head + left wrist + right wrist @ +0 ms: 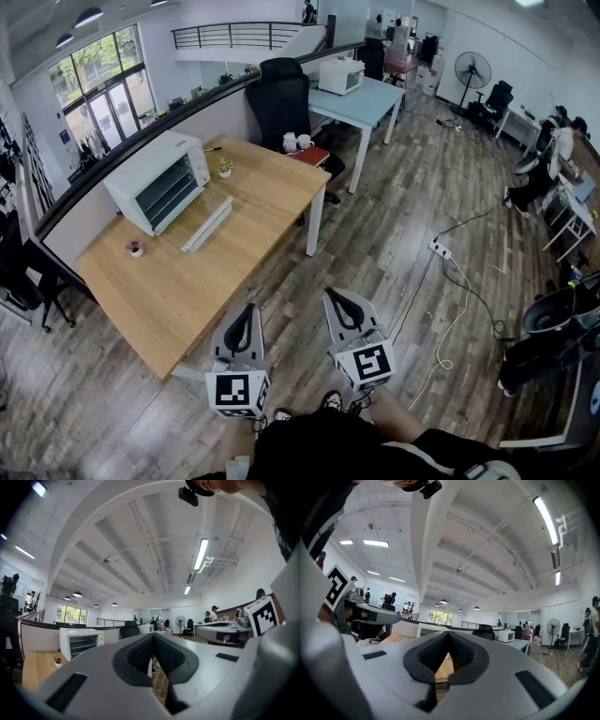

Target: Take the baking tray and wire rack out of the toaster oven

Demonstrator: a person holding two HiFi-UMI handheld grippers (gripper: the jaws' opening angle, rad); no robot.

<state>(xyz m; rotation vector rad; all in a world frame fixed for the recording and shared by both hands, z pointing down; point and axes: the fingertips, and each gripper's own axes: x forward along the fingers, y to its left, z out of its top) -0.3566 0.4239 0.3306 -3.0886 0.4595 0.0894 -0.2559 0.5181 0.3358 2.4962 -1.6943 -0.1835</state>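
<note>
Step in hand: approach, nothing of the task started yet. Both grippers are at the near end of the wooden table [178, 300], held level, well apart from the target.

Left gripper [249, 309]: jaws clenched, pads together, nothing between them. Right gripper [331, 298]: same, clenched and empty.

Toaster oven [157, 180] sits at the far left of the table, front facing right and towards the near side. The left gripper view shows horizontal shelf lines inside it, so I judge the baking tray and wire rack are both still in there; too small to tell which is which. A pale long flat piece [207, 225] lies on the table just in front of the oven. It could be the dropped door seen edge-on; I can't tell.

Also on the table: a small potted plant [225, 169] right of the oven and a small pot [136, 248] near the left edge, both clear of a straight reach.

Next move calls for:
1. Close the gap to the oven front.
2. Release 1 gripper's jaws before reaching the cavity.
3. Confirm the door is down, then grip the lip of 1 shelf and pull it level.
</note>
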